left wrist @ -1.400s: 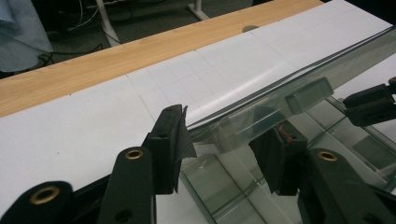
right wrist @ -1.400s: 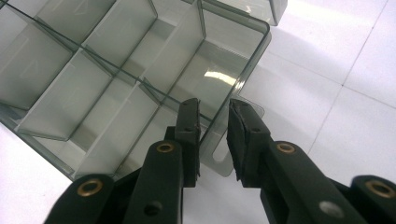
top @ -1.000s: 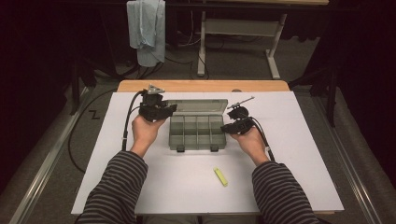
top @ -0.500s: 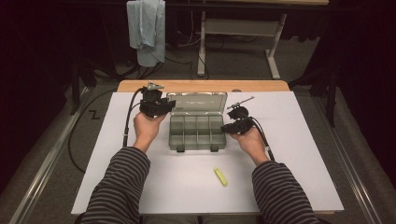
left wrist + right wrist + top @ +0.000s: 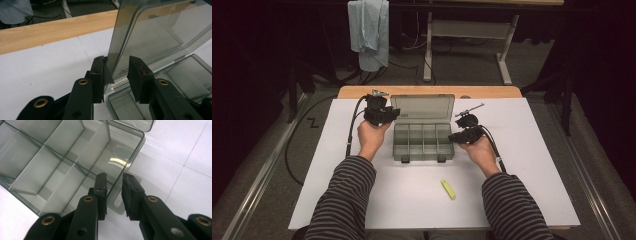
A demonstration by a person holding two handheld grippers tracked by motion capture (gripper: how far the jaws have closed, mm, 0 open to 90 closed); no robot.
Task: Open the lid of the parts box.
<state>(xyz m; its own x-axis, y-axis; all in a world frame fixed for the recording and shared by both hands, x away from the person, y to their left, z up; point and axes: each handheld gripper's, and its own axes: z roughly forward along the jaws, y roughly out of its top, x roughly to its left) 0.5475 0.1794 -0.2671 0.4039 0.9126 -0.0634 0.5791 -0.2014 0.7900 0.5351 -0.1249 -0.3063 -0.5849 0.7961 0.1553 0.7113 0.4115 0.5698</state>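
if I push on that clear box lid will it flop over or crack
The lid looks like thin, stiff clear plastic, so it would probably swing on its hinge rather than bend. It stands nearly upright, so a light push could tip it either way. The box looks empty, so probably light and apt to slide on the smooth table.

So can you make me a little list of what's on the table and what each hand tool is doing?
box: clear plastic box with little compartments, nothing in them
lid: lid open, standing up at the back
left gripper: left gripper at the lid's edge, edge between its jaws, which have just been closing; grip not certain
right gripper: right gripper astride the box's side wall; contact not clear
yellow thing: small yellow piece lying alone, nearer the person
table: white tabletop
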